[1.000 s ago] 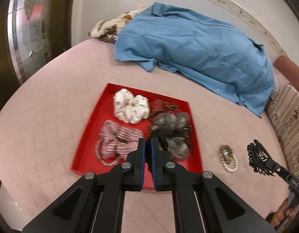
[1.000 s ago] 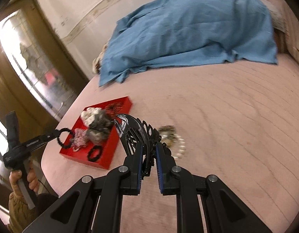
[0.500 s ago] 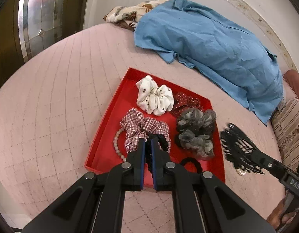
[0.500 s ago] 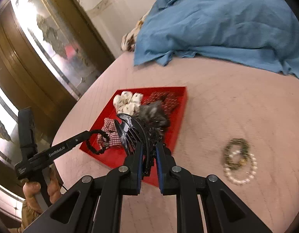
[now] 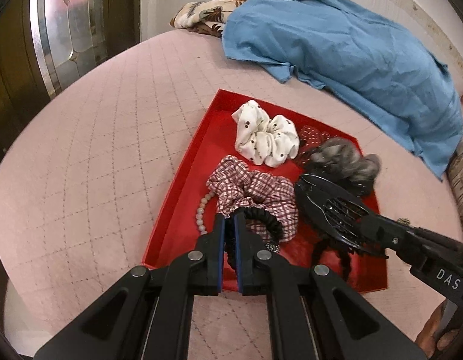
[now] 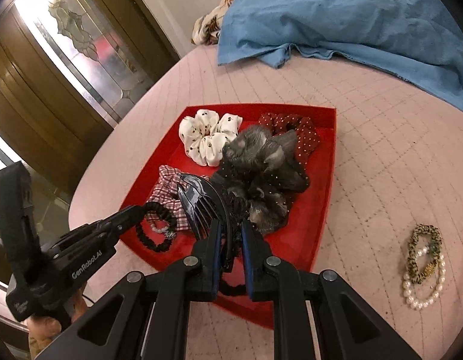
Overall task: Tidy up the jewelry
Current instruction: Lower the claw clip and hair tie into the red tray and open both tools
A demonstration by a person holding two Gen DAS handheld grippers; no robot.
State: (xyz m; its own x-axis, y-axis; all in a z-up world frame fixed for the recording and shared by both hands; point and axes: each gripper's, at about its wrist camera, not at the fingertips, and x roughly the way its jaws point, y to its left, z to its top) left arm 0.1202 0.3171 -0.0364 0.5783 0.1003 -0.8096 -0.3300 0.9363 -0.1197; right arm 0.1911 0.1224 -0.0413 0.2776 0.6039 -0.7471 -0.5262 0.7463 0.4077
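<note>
While I hold both tools over the red tray (image 6: 327,162), it contains a white dotted scrunchie (image 6: 207,138), a red dotted one (image 6: 294,129), a grey one (image 6: 258,165), a plaid scrunchie (image 5: 252,189) and a bead bracelet (image 5: 201,213). My left gripper (image 5: 228,219) is clamped on a black hair tie (image 5: 267,219), low over the plaid one. My right gripper (image 6: 231,228) pinches a black claw clip (image 6: 201,201) above the tray; half a second ago it hung beside the tray's edge. Pearl bracelets (image 6: 423,273) lie on the pink bedspread (image 6: 381,138), well apart.
</note>
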